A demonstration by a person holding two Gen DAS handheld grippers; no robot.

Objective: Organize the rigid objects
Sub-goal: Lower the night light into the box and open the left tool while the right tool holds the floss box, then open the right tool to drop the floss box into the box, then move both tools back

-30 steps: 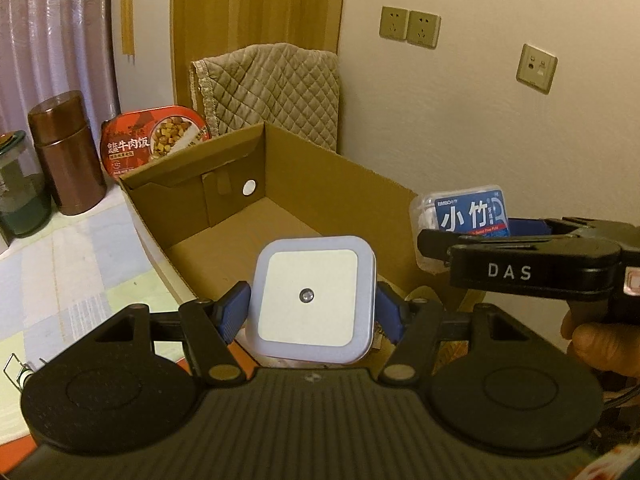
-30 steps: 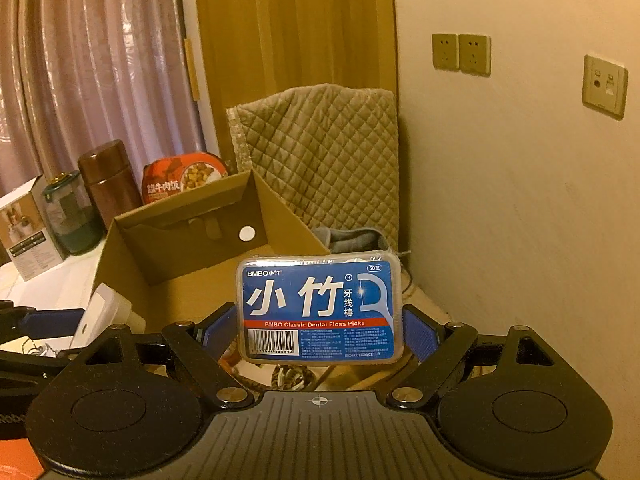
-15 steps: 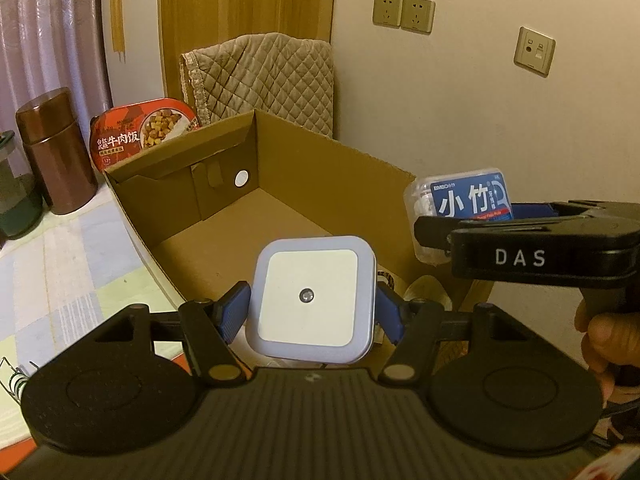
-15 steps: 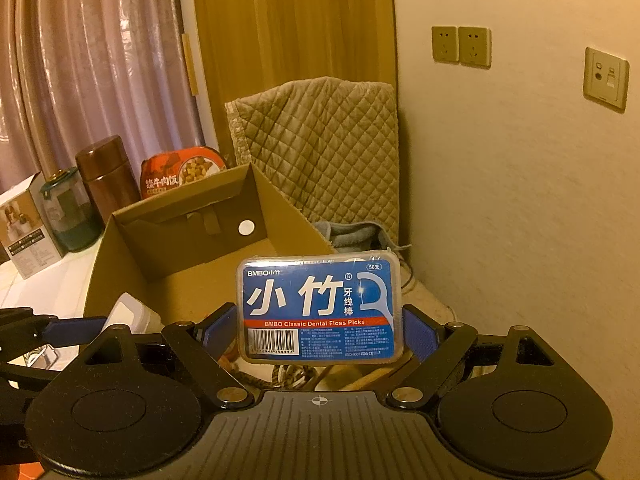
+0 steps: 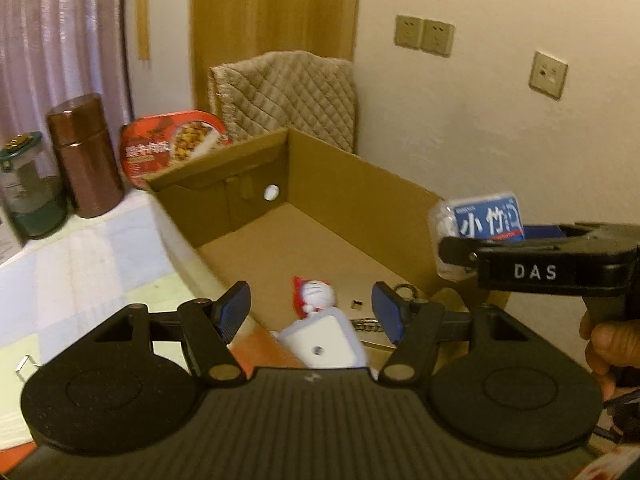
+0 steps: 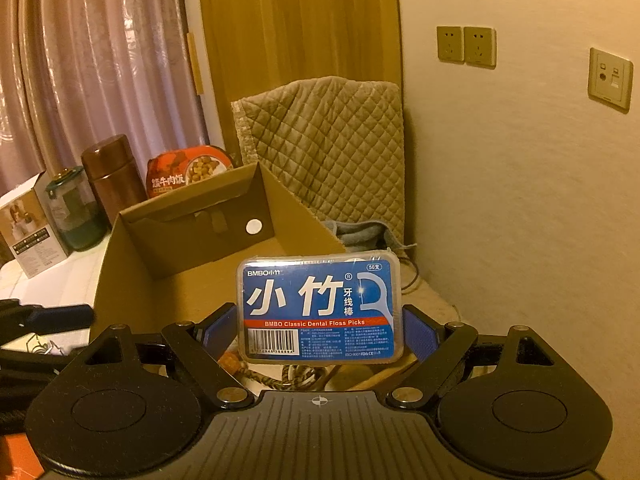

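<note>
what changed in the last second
The left gripper let go of the white night light, which now lies below its open jaws in the box. The right gripper holds the floss picks as before, unmoved.

My blue-padded left gripper (image 5: 311, 312) hangs over a plain brown cardboard box (image 5: 360, 200). In it lie a white night light (image 5: 324, 344) and a red-and-white figure (image 5: 316, 300). Behind the box: a copper-brown flask (image 5: 84, 156), a red meal tub (image 5: 172, 148), a beige quilted cover (image 5: 288, 96). My floss box (image 6: 318, 308) is blue, white-lettered, red-striped.
</note>
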